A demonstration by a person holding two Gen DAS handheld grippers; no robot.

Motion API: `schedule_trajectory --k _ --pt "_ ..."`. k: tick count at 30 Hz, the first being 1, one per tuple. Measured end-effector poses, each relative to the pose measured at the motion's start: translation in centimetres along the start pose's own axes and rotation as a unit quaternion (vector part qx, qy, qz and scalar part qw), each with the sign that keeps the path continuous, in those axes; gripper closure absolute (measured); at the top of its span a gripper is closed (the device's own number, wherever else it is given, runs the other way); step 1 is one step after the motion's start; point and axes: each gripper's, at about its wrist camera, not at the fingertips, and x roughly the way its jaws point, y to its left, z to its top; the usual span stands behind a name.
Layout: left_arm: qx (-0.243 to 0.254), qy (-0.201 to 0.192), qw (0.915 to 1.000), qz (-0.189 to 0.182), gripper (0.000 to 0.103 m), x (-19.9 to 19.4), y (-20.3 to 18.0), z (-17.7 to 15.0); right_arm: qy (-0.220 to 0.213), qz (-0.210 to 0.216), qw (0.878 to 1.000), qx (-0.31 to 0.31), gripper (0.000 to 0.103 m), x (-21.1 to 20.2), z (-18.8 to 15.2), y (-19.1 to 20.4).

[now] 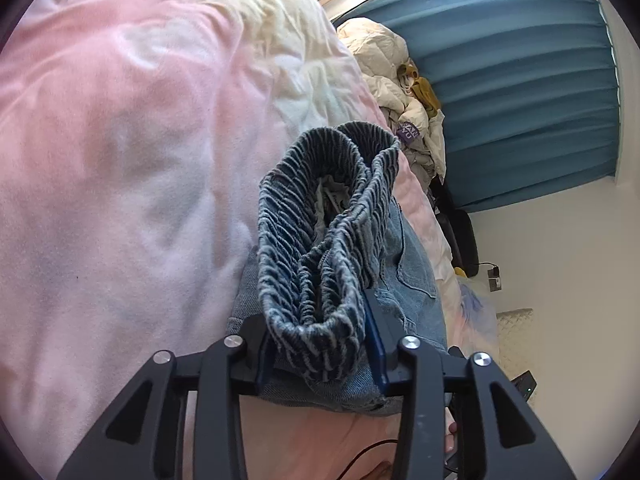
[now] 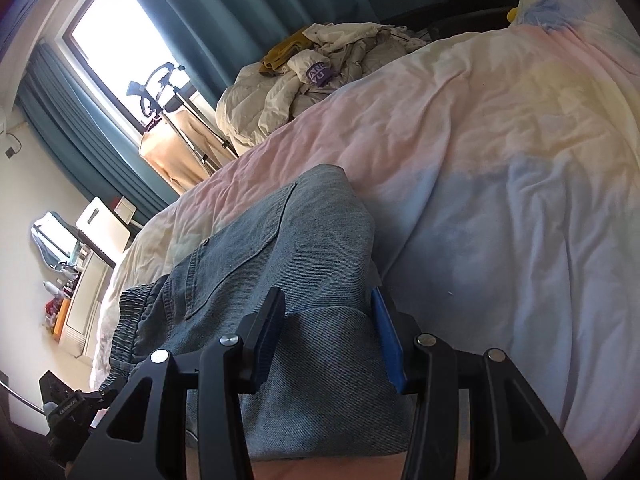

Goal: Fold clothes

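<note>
A pair of light blue denim shorts lies folded on the pastel bed sheet [image 1: 120, 140]. In the left wrist view my left gripper [image 1: 318, 344] is shut on the bunched elastic waistband [image 1: 320, 232], which stands up between the blue pads. In the right wrist view my right gripper [image 2: 328, 340] is shut on the folded leg end of the denim shorts [image 2: 280, 248], with fabric filling the gap between the fingers. The back pocket faces up. The waistband shows at the lower left of the right wrist view [image 2: 136, 308].
A heap of pale clothes with a purple label [image 2: 316, 68] lies at the far side of the bed. Teal curtains [image 1: 520, 80] hang behind it. A tripod stand [image 2: 160, 88] is by the window. A desk with clutter [image 2: 80, 280] stands left.
</note>
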Motion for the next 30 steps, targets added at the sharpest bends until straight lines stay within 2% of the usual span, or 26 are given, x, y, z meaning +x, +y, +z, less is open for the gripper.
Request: schedule_trajectory --k 2,3,5,8,12,14,16,20,24,28,30 --pt "-0.005 0.007 1.0 0.0 0.05 -0.2 0.4 -0.2 0.002 0.003 1.0 0.004 0.058 0.0 0.1 -0.1" --pt "0.002 0.008 1.0 0.006 0.047 -0.4 0.2 -0.4 0.003 0.005 1.0 0.007 0.058 0.0 0.1 -0.3" --pt "0.018 0.011 0.9995 0.025 0.036 -0.6 0.0 -1.0 0.006 0.011 1.0 0.015 0.058 0.0 0.0 -0.6" --pt "0.025 0.019 0.9984 0.048 0.026 -0.4 0.1 -1.8 0.009 0.02 0.999 0.027 0.058 -0.2 0.0 -0.9" --pt "0.01 0.024 0.9987 0.044 0.021 0.6 0.5 -1.7 0.012 0.028 0.999 0.036 0.058 -0.3 0.0 -1.3" --pt "0.0 0.036 0.9983 0.046 0.009 1.6 1.0 -1.6 0.013 0.028 0.999 0.036 0.058 -0.2 0.0 -1.3" --pt "-0.004 0.042 0.9982 0.041 0.007 2.0 1.2 -1.5 0.013 0.029 0.999 0.036 0.058 -0.2 0.0 -1.3" --pt "-0.011 0.063 0.998 -0.004 0.007 2.1 1.4 -1.2 0.014 0.035 0.998 0.042 0.057 -0.2 0.1 -1.3" --pt "0.015 0.064 0.9971 -0.038 0.007 1.5 0.2 -1.3 0.013 0.044 0.998 0.051 0.055 -0.4 0.0 -1.5" --pt "0.043 0.059 0.9914 -0.109 0.007 0.5 -1.4 -1.4 0.012 0.054 0.996 0.063 0.055 -0.5 0.1 -1.7" --pt "0.04 0.062 0.9919 -0.104 0.007 0.8 -1.2 -1.4 0.012 0.058 0.996 0.067 0.055 -0.5 0.2 -1.8"
